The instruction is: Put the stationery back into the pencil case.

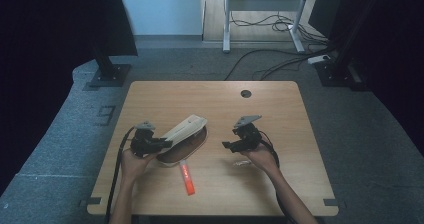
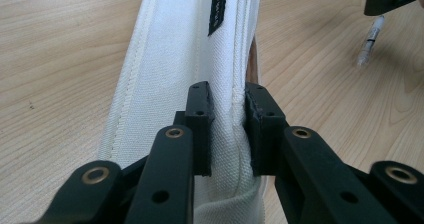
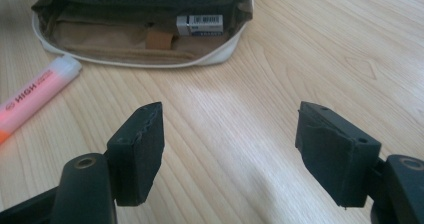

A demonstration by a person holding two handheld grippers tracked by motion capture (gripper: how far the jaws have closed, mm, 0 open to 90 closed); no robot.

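A white pencil pouch (image 1: 186, 129) lies open at the table's middle left, its brown inside (image 3: 110, 36) facing the right gripper. My left gripper (image 2: 227, 96) is shut on the edge of the pouch's white lid (image 2: 170, 59) and holds it raised. Inside the pouch lies a white eraser (image 3: 200, 25). My right gripper (image 3: 230, 129) hovers open over bare wood to the right of the pouch (image 3: 220, 54), nothing between its jaws. In the high view the left gripper (image 1: 162, 144) and right gripper (image 1: 227, 145) flank the pouch.
An orange highlighter (image 1: 187, 179) lies in front of the pouch, also seen as the highlighter (image 3: 35, 96). A small clear pen (image 2: 370, 39) rests on the wooden table (image 1: 280, 109) by the right hand. A cable hole (image 1: 245, 93) sits near the far edge.
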